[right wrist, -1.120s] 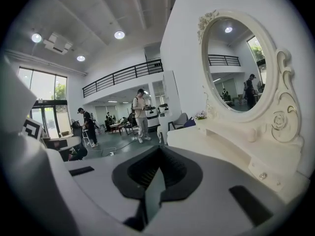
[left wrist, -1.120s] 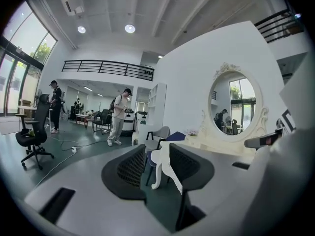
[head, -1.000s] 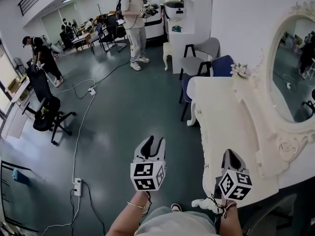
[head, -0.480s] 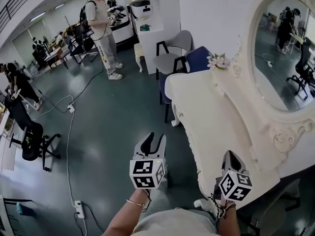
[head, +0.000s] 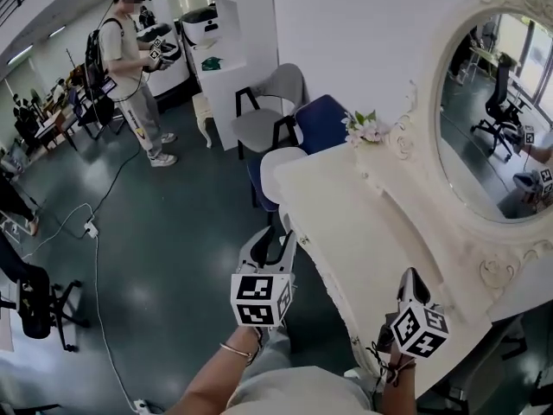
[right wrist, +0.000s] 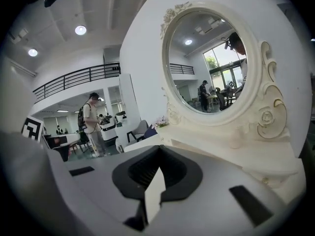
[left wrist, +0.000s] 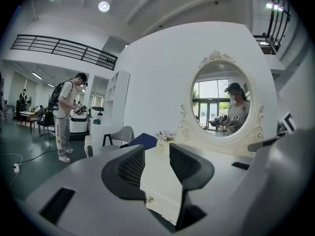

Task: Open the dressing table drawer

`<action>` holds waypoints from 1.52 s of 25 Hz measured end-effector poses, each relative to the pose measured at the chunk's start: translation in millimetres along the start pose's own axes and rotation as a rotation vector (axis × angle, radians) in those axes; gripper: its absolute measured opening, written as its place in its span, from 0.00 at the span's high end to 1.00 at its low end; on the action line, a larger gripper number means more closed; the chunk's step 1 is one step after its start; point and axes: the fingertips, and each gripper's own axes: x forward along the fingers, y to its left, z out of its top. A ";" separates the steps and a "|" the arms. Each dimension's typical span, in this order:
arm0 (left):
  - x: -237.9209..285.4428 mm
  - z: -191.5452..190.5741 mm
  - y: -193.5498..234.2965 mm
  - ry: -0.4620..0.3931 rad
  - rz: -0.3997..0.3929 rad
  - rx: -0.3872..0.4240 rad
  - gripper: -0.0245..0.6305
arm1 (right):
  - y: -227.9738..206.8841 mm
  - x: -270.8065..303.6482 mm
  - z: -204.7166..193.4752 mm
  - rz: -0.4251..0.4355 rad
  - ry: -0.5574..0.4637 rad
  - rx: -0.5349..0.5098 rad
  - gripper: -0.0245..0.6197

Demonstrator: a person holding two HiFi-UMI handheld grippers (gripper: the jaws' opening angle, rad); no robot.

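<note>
One person (head: 130,50) stands far left on the dark green floor (head: 173,223), which lies open up to the front edge of the white bench (head: 363,232). The left tongs (head: 275,236), released and empty, hover just off that edge. In the left gripper view, one drawer knob (left wrist: 149,199) shows on the front face below the rim, framed between the parted jaws. Two seats, a grey chair (head: 270,102) and a blue chair (head: 320,124), crowd the bench's far end. One flower bunch (head: 363,128) and one oval mirror (head: 492,119) line its back. The right tongs (head: 408,277), clenched on nothing, hang over the bench's near end.
</note>
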 end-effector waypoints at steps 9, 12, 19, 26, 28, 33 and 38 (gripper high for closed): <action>77.4 28.0 48.2 0.017 -0.123 0.026 0.71 | 33.9 46.1 22.3 -0.116 -0.031 0.034 0.95; 97.9 28.1 54.7 0.025 -0.165 0.025 0.71 | 34.6 53.8 22.8 -0.166 -0.034 0.044 0.95; 137.5 19.0 62.8 0.044 -0.230 0.011 0.71 | 35.9 74.6 23.3 -0.235 -0.039 0.051 0.95; 158.3 12.6 62.7 0.066 -0.255 0.002 0.71 | 36.3 96.9 19.2 -0.245 -0.008 0.053 0.95; 162.3 11.1 63.1 0.071 -0.256 0.004 0.71 | 35.9 105.3 19.8 -0.240 -0.003 0.051 0.95; 173.8 11.4 61.1 0.077 -0.258 0.008 0.71 | 31.1 127.4 31.8 -0.229 -0.010 0.044 0.95; 185.6 10.9 50.7 0.087 -0.286 0.016 0.71 | 27.5 139.0 43.3 -0.230 -0.019 0.039 0.95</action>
